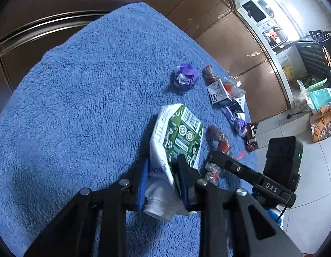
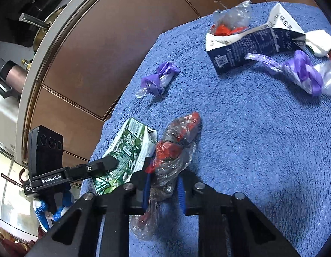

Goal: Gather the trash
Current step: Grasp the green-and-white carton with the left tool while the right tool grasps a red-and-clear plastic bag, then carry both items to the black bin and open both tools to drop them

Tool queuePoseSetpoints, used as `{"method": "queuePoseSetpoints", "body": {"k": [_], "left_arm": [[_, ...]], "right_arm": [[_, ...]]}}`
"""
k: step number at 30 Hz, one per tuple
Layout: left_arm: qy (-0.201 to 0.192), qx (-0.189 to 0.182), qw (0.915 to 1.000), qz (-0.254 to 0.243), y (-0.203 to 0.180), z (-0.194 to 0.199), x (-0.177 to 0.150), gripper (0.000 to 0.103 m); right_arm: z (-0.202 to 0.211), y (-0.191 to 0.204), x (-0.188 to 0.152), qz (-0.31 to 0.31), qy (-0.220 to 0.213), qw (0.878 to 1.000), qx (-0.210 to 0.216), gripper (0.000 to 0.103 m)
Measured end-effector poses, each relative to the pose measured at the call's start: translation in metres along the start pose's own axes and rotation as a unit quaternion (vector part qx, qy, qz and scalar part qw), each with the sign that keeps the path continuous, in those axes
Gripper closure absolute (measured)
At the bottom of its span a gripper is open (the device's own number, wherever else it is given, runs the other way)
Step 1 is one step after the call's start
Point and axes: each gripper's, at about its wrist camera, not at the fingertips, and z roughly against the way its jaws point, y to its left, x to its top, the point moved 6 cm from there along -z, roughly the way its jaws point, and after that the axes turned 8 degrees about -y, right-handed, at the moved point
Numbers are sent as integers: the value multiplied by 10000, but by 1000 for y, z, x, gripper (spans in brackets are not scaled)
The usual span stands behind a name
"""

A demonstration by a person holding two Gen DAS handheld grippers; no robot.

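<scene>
Fingers of the left gripper [image 1: 163, 184] are clamped on a crushed green carton [image 1: 176, 141], held just above a blue towel [image 1: 79, 107] backed by brown cabinet panels [image 1: 240, 42]. A red-and-clear wrapper [image 2: 171, 156] is pinched between the right gripper [image 2: 163, 184] fingers. More litter, including a navy carton [image 2: 251, 45], is scattered on the towel.
</scene>
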Motion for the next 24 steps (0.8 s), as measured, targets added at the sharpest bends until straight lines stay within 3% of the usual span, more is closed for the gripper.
{"method": "queuePoseSetpoints", "body": {"k": [7,16,24], "left_arm": [[-386,-69,9992,35,-8,23,8,79],[-652,-201,9973,-275,-45,54,12,80],[-355,-715,9917,-1004,-141,41,-13,80]], "right_arm": [[37,3,-3,116,-256,9996,49,89],[125,2,-8,168,-1101,9937,-143,89],[244,-44,-25,-242,-2205,9712,-873,89]]}}
